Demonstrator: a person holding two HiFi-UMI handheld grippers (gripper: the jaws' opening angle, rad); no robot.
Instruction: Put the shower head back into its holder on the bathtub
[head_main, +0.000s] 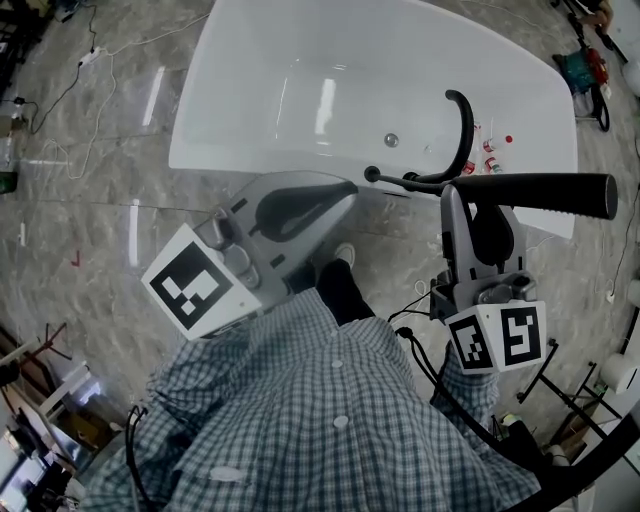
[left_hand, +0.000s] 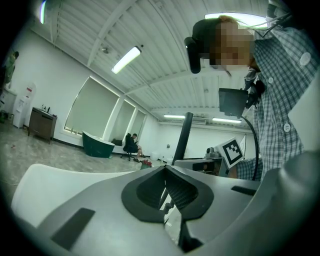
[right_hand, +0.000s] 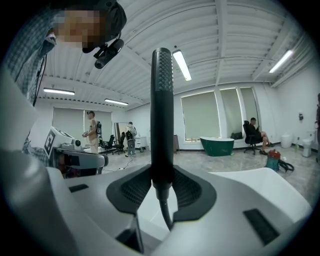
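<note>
The white bathtub (head_main: 205, 150) lies ahead in the head view. My right gripper (head_main: 478, 203) is shut on the black shower head (head_main: 545, 194), which lies level just over the tub's near right rim. Its black hose (head_main: 464, 125) arcs up over the tub. In the right gripper view the shower head (right_hand: 162, 110) stands upright between the jaws of my right gripper (right_hand: 162, 175), with the hose hanging below. My left gripper (head_main: 343, 190) is shut and empty above the tub's near rim, left of the shower head. Small red-marked fittings (head_main: 490, 147) sit on the rim; the holder cannot be made out.
The marble floor carries cables (head_main: 75, 85) at the left and tools (head_main: 585, 68) at the top right. A black stand (head_main: 560, 385) is at the lower right. Farther off, a green tub (right_hand: 216, 146), a seated person (right_hand: 254, 131) and standing people (right_hand: 91, 131).
</note>
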